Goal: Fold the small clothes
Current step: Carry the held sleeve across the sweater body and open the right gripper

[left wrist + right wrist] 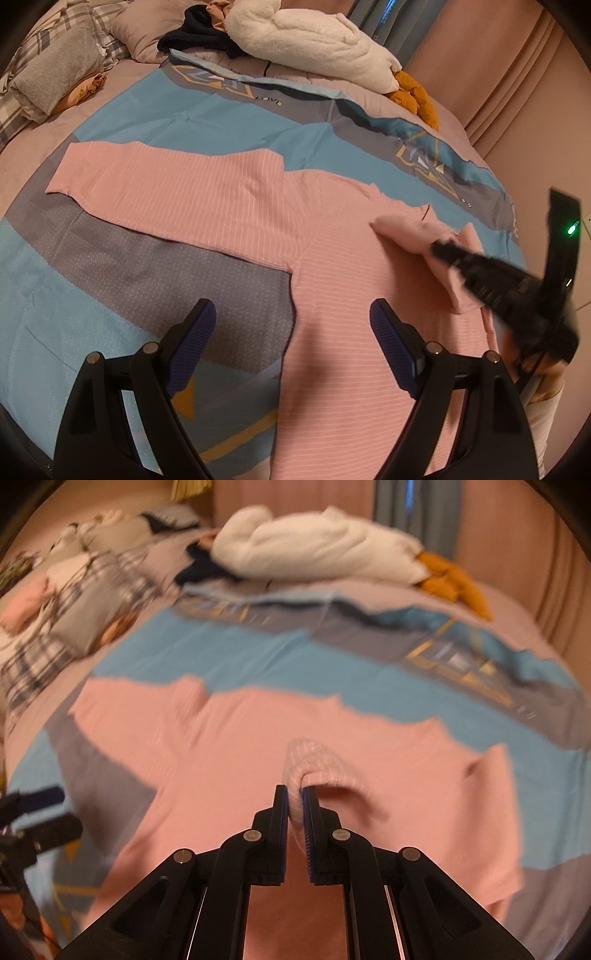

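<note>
**Pink top on bed, right sleeve pinched**

While spread flat on the blue-and-grey patterned bedcover (229,122), the pink ribbed long-sleeved top (332,295) lies nearest both cameras. Left gripper (293,321): jaws wide apart, empty, hovering over the top's side edge. Right gripper (294,805): jaws nearly closed, pinching the pink sleeve cuff (310,764), lifted over the top's body. Other sleeve: stretched out flat to the left. Farther back: white fleecy garment (314,48), mustard cloth (417,96), dark garment (199,33), grey pillow (55,77).

one pink sweater (229,199), one white fleece (314,44), two tongs: left tongs (291,317), right tongs (295,797).
</note>
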{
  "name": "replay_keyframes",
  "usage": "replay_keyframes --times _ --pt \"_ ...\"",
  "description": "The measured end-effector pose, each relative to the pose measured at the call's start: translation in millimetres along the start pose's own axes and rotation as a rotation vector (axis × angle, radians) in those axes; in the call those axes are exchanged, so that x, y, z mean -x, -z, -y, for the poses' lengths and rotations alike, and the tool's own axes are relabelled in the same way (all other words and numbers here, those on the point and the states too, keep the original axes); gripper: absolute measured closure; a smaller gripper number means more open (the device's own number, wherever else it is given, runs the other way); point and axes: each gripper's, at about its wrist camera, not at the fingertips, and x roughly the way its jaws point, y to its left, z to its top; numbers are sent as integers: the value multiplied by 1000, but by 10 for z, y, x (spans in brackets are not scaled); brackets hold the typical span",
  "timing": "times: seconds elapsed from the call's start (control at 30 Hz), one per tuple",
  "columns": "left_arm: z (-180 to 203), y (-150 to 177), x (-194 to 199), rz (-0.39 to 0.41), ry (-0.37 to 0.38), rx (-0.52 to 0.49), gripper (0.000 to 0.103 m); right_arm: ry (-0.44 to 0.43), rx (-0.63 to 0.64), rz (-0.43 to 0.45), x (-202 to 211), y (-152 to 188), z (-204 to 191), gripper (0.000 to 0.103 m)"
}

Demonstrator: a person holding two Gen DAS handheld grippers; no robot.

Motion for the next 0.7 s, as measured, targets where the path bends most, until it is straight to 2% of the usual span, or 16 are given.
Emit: replay_keyframes --times 0.17,0.23,0.33,0.4,0.47,0.7 --pt "-12 -1 -97 -26 -7 5 18 -88 -6 -59 -127 96 -71 90" --pt "9 -6 -138 -36 -10 -3 18 -103 -28 -47 -70 109 -13 72" --pt "60 -29 -187 -51 4 -13 18 -140 -93 15 151 146 152 52" --pt "130 -57 -216 -60 13 -27 18 -157 -144 60 350 189 295 50" --pt "255 -100 -251 -59 18 -58 18 -123 -184 95 514 246 431 50" --pt "864 -216 -560 -81 51 -191 18 95 -396 193 953 651 1035 46"
